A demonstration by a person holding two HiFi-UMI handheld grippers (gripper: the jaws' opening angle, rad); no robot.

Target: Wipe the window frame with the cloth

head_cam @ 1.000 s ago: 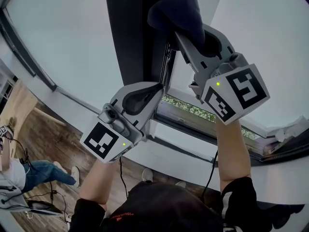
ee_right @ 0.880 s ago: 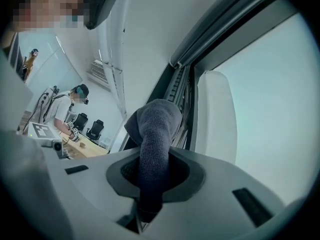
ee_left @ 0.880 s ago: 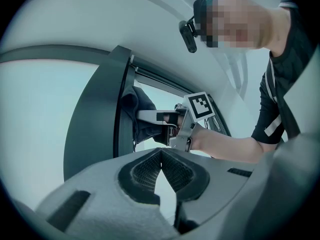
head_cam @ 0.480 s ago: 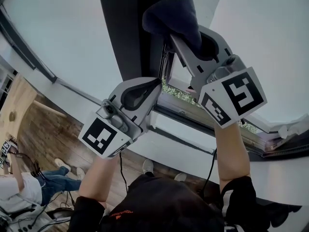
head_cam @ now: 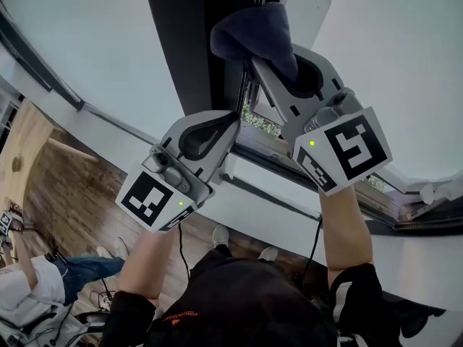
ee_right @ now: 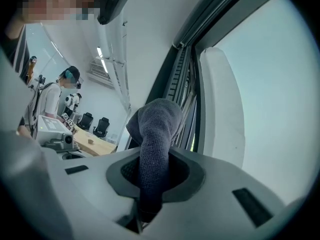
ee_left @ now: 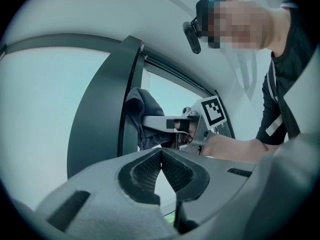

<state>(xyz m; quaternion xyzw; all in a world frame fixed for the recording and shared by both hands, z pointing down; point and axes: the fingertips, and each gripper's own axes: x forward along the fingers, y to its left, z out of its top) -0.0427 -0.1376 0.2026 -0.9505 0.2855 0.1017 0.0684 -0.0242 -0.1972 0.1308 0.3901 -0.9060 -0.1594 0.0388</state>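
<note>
Since a moment ago, our right gripper [head_cam: 259, 55] has slid a little sideways, toward the tall post of the dark grey metal window frame [head_cam: 188, 42]. Its jaws squeeze tight on the dark blue woolly cloth [head_cam: 249, 31], and the bunched end sticks out past the tips. That soft end seems to press on the inner edge of the post, beside the white window sash [ee_right: 220, 114]. Our left gripper [head_cam: 230, 121] hangs lower down near the frame, with its jaws shut together and nothing between them. To wipe well, we think we should keep the squeeze firm so the cloth does not slip out. We should rub in long, slow strokes along the post. Only the soft cloth should touch the frame, not the hard jaws. The left gripper should keep out of the way.
</note>
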